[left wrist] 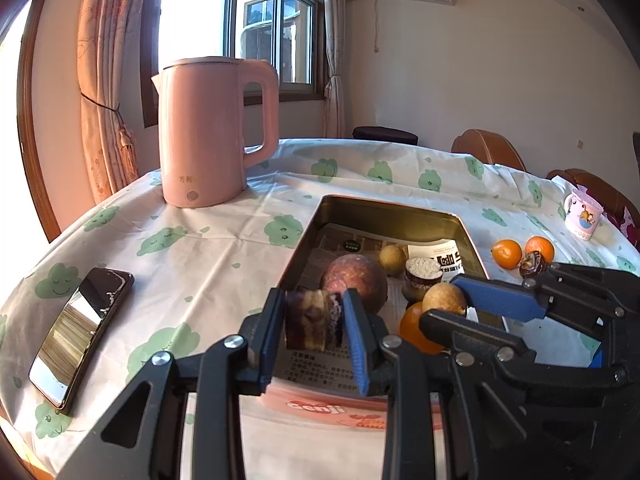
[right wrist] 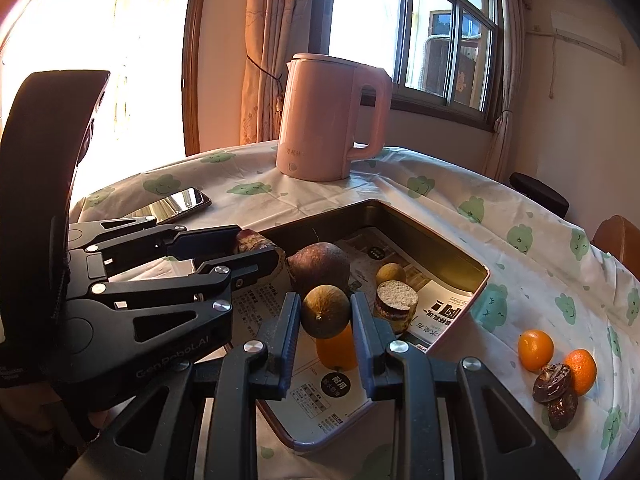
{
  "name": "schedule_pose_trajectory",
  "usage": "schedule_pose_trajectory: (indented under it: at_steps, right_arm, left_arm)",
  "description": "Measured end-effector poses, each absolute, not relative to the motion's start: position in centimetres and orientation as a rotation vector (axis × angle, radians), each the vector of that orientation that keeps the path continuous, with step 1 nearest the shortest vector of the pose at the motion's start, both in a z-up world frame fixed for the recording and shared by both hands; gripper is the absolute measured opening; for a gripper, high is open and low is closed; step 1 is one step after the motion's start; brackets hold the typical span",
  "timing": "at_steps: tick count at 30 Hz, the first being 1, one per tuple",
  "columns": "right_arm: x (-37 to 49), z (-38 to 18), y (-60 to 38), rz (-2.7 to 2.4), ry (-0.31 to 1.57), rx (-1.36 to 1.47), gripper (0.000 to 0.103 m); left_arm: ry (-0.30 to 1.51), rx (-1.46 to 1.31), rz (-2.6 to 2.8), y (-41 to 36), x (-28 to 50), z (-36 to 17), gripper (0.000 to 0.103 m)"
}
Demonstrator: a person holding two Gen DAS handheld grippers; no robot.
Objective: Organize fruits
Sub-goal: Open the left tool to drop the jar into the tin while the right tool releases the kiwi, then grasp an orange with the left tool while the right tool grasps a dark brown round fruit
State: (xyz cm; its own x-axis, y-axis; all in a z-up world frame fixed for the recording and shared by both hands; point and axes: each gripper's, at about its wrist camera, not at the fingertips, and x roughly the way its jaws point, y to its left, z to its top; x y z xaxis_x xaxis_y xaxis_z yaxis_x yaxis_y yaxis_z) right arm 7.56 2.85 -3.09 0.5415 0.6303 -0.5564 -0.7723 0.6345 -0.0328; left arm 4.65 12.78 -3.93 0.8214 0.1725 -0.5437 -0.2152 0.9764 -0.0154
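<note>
- The left tongs [left wrist: 314,320] are closed tight on a brown, mottled chunk of cut fruit [left wrist: 312,318], held upright over the near-left corner of the rectangular metal tray [left wrist: 394,216] lined with printed paper.
- Just beyond that chunk, inside the tray, sits a large round purple-brown fruit [left wrist: 354,278]; I judge the left load need only go down and a little forward to land beside it.
- The right tongs [right wrist: 326,316] are clamped on a small round tan-green fruit [right wrist: 325,311], stem end facing the camera, directly above an orange fruit [right wrist: 337,350] lying in the tray.
- That is the relation that matters: a straight drop would set it on the orange, so a free patch of paper to the side looks safer.
- On the floral-clothed worktop [right wrist: 520,280], right of the tray and nearer the right tongs, lie two small oranges [right wrist: 536,350] touching dark brown halved pieces [right wrist: 554,384].
- Which fruit those dark pieces are is hard to make out, and the tongs hide the tray's near floor.
</note>
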Motion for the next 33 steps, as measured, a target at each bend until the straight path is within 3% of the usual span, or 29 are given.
schedule_pose_trajectory:
  at_steps: [8, 11, 13, 19, 33]
  right_arm:
    - [8.0, -3.2, 2.9, 0.849, 0.556, -0.282, 0.029]
    - [8.4, -3.3, 2.7, 0.834, 0.570, -0.266, 0.041]
    - [8.4, -3.2, 2.3, 0.833, 0.565, -0.243, 0.044]
    - [7.6, -2.7, 0.2, 0.758, 0.508, -0.282, 0.044]
    - [14.2, -4.0, -14.6, 0.435, 0.687, -0.207, 0.044]
  left_arm:
    - [0.567, -0.071, 0.217, 12.8, 4.6, -3.9, 0.033]
    - [0.556, -0.088, 0.223, 13.2, 4.3, -3.8, 0.039]
    - [0.542, -0.088, 0.251, 13.3, 3.9, -3.6, 0.059]
    - [0.497, -0.090, 0.219, 12.2, 3.3, -2.3, 0.072]
    - [0.508, 0.004, 0.029, 3.7, 6.1, -1.8, 0.078]
